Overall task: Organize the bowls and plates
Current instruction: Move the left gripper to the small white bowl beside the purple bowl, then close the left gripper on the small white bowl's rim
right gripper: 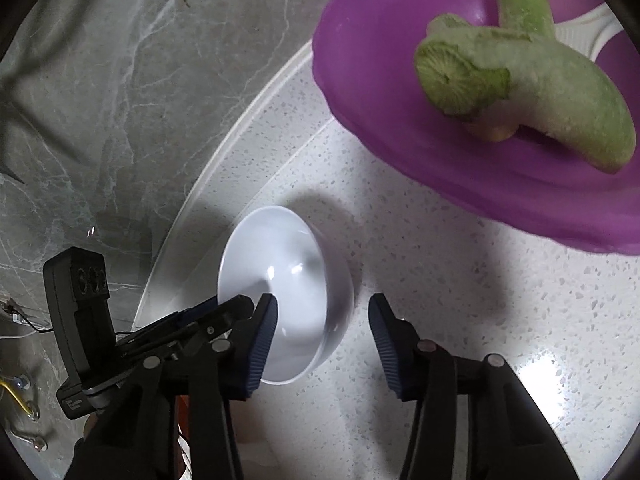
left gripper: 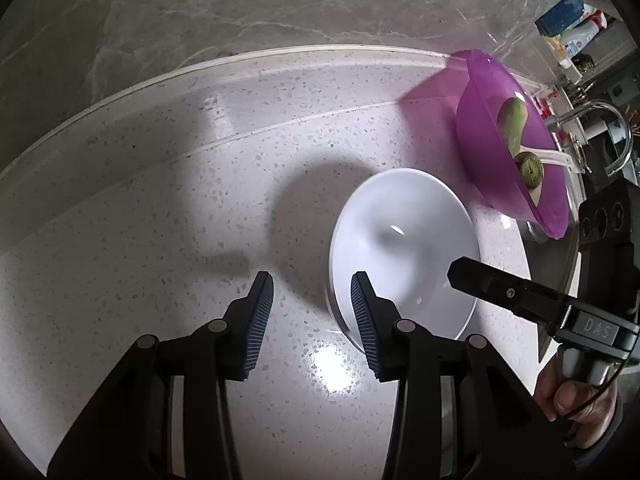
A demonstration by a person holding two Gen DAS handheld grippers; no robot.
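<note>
Ribbed blue pads of left gripper [left gripper: 312, 320] nearest the lens, parted, straddling near rim of white bowl [left gripper: 404, 252]: one pad over the inside, the other outside; contact unclear. Right gripper [right gripper: 322, 332] likewise parted across the bowl's [right gripper: 288, 292] opposite wall, pressing not evident. Bowl empty, upright on speckled white counter [left gripper: 160, 216], near curved edge. Purple bowl [right gripper: 460, 128] just beside, holding two green gourd-like vegetables [right gripper: 540, 84] and a white plastic utensil [right gripper: 592, 32].

Left wrist view only: faucet [left gripper: 600, 120], bottles [left gripper: 568, 20] on a far shelf, hand [left gripper: 580, 404] gripping the right tool. Right wrist view only: grey marble floor [right gripper: 100, 120], cables at lower left.
</note>
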